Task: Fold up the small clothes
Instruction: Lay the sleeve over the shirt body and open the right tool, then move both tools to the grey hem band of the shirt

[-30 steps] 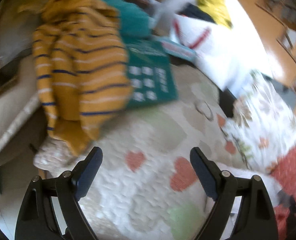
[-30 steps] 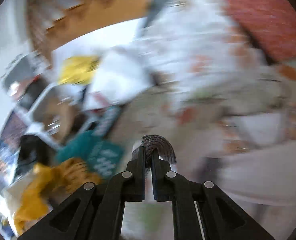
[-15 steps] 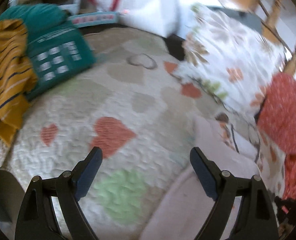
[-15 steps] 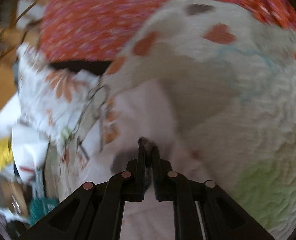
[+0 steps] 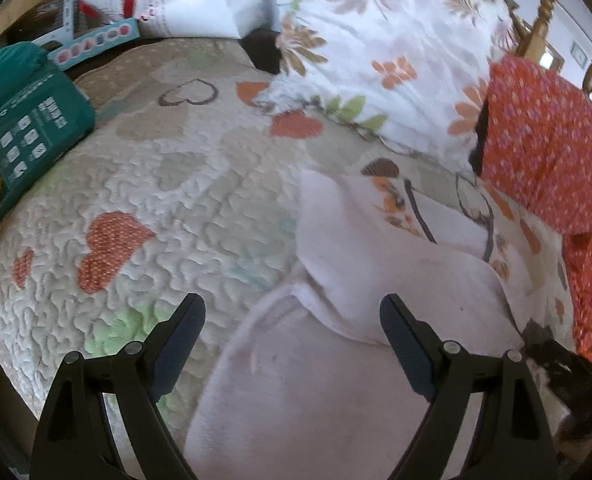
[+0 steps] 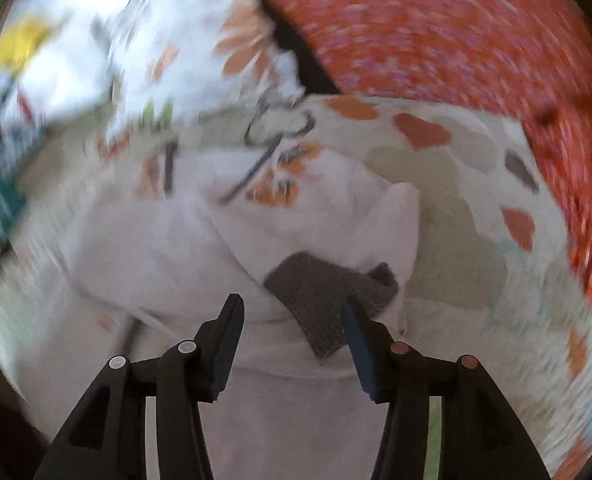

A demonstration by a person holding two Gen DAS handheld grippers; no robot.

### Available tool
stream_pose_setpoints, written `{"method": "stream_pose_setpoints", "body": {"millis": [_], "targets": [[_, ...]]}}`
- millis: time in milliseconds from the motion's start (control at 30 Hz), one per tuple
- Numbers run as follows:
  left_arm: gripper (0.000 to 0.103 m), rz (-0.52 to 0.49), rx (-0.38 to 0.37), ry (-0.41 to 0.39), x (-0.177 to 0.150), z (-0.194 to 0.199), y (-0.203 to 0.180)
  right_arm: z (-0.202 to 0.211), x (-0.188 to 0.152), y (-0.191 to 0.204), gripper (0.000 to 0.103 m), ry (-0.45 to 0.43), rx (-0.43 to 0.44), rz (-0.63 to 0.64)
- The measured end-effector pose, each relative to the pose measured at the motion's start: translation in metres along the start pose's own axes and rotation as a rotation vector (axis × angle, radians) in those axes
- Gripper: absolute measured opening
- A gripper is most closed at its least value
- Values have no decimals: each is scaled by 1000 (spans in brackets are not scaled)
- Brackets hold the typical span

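A pale pink garment (image 5: 335,360) lies spread on a quilted bed cover (image 5: 168,216) with heart shapes in orange, green and beige. In the left wrist view the left hand-held gripper (image 5: 292,316) has its two fingers wide apart with nothing between them; it is above the near edge of the pink garment, where one layer of the cloth is folded over another. In the right wrist view the right hand-held gripper (image 6: 294,312) is also open, its fingers apart. A dark grey ribbed cuff (image 6: 327,292) of the same garment lies between them, touching the inner face of the right finger, but the fingers do not clamp it. This view is blurred, so small details of the cloth cannot be read. Behind the garment there is a white pillow with flower print (image 5: 379,56) and beside it a red patterned cloth (image 5: 547,152). At the left side of the bed a green package (image 5: 28,120) rests on the cover, and a white paper bag (image 5: 192,0) stands further back.
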State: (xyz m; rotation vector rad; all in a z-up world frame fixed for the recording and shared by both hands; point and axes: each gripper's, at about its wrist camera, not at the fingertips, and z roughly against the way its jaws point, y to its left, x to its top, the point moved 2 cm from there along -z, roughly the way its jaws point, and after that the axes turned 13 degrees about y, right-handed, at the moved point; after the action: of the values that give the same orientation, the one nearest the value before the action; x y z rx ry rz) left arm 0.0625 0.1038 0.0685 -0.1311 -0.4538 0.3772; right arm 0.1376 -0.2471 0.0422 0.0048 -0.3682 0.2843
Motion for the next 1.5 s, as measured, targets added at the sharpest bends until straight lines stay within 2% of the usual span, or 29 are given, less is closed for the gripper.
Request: {"method": "stream_pose_setpoints", "body": {"millis": [33, 67, 100, 133, 300, 400, 467, 600, 733, 867, 1000, 1033, 1100, 1233, 1367, 1400, 1467, 1500], "targets": [[88, -9, 0, 4, 0, -1, -3, -6, 0, 2, 55, 13, -33, 34], [88, -17, 2, 3, 1, -1, -5, -13, 1, 3, 47, 35, -76, 64], [88, -23, 7, 2, 2, -2, -7, -18, 3, 1, 31, 61, -109, 74], [88, -27, 12, 2, 3, -3, -8, -22, 6, -3, 7, 81, -112, 70], [88, -28, 24, 14, 10, -10, -8, -16, 41, -39, 7, 40, -65, -69], [88, -18, 29, 40, 13, -16, -3, -25, 66, -72, 9, 43, -23, -235], [88, -4, 33, 50, 14, -18, 1, -39, 74, -96, 21, 84, -9, -365], [88, 9, 34, 53, 15, -18, 8, -39, 68, -117, 24, 60, 12, -498], [88, 20, 33, 58, 16, -16, 17, -11, 37, -111, 39, 4, 54, -498], [88, 51, 35, 65, 15, -12, 37, 11, -14, -112, 55, -12, 129, -521], [88, 48, 39, 104, 8, -16, 56, 9, -72, -118, 57, 24, 237, -599], [88, 39, 36, 124, 5, -19, 60, 7, -91, -117, 57, 30, 285, -626], [88, 21, 6, 180, -3, -27, 68, 1, -114, -114, 57, 43, 358, -653], [88, 15, -99, 282, -28, -42, 85, 11, -142, -97, 57, -11, 417, -637], [88, -13, -150, 241, -46, -33, 86, 16, -160, -83, 59, -54, 525, -636], [87, -10, -167, 228, -52, -30, 86, 14, -164, -79, 59, -52, 576, -639], [69, -13, -160, 208, -61, -27, 86, 12, -171, -71, 59, -59, 641, -644], [64, -21, -141, 195, -65, -25, 85, 11, -174, -67, 59, -63, 657, -640]]}}
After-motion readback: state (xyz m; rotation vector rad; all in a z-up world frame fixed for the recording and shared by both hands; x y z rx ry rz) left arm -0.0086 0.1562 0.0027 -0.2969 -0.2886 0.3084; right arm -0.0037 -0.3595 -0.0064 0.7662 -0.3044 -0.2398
